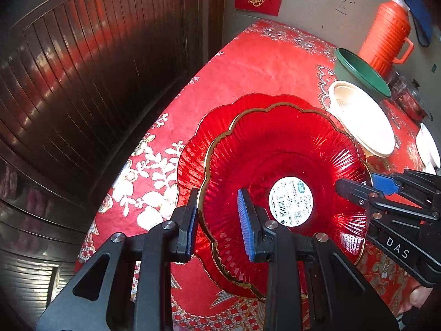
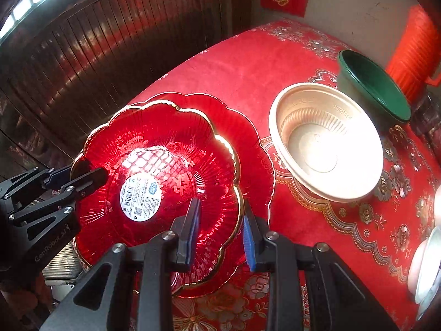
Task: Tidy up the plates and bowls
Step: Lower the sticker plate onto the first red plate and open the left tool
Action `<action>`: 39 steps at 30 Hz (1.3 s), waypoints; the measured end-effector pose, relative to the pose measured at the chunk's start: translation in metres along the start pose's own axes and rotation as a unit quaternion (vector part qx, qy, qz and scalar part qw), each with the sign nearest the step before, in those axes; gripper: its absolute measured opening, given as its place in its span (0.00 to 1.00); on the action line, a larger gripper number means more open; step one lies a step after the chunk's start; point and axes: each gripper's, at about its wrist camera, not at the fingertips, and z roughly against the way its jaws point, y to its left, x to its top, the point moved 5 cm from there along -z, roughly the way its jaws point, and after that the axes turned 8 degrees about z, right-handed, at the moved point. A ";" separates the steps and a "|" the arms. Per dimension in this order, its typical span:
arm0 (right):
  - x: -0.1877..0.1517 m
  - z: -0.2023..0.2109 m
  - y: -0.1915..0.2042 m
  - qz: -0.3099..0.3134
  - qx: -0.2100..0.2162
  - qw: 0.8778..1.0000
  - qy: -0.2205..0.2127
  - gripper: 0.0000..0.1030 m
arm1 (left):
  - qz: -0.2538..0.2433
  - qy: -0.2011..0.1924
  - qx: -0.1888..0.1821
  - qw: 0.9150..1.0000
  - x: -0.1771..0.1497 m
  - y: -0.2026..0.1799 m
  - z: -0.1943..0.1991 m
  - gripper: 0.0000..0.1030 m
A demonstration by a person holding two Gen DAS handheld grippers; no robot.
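Above the red tabletop (image 1: 256,63), a red glass plate (image 1: 278,165) with a gilt scalloped rim, held from two sides over a second red plate (image 1: 193,154) that lies on the cloth. Reaching in low from the near-left edge, the left gripper (image 1: 219,220): jaws partly open, one pad outside the rim and one inside the dish, straddling the edge — contact with the glass hard to judge. Coming in from the opposite side, the right gripper (image 2: 220,234), jaws likewise astride the rim, a gap showing between pads and glass; firm hold or not, cannot tell. In the centre of the upper plate, a round white label (image 1: 291,202), print too small to read. Lower plate mostly covered, only its far and left margins showing. Just beyond, a cream plastic bowl (image 2: 328,140) tilted against a green bowl (image 2: 377,88), and behind them an orange thermos (image 1: 386,35), cut off in the right wrist view. At the far right edge, white bowls (image 2: 424,264), cropped and blurred.
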 end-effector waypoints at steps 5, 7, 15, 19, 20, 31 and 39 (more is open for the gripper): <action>0.000 -0.010 0.001 0.006 -0.009 1.000 0.012 0.29 | -0.005 -0.001 0.004 1.000 0.001 -0.001 -0.010 0.27; 0.000 -0.009 0.001 0.007 -0.007 1.000 0.010 0.31 | -0.009 -0.008 0.009 1.000 0.002 -0.003 -0.010 0.27; 0.000 -0.008 -0.001 0.010 0.000 1.000 0.007 0.33 | -0.006 -0.023 -0.002 1.000 0.000 -0.004 -0.011 0.31; -0.002 -0.008 0.000 0.016 -0.002 1.000 0.005 0.34 | -0.007 -0.025 -0.008 1.000 -0.002 -0.003 -0.010 0.32; -0.002 -0.008 0.000 0.016 -0.002 1.000 0.006 0.34 | -0.007 -0.026 -0.007 1.000 -0.003 -0.003 -0.009 0.32; -0.002 -0.011 0.003 0.022 -0.002 1.000 0.007 0.36 | -0.015 -0.057 0.014 0.998 -0.004 -0.003 0.001 0.32; -0.002 -0.010 0.003 0.020 -0.003 1.000 0.005 0.36 | -0.023 -0.073 0.014 0.997 -0.003 -0.010 0.005 0.32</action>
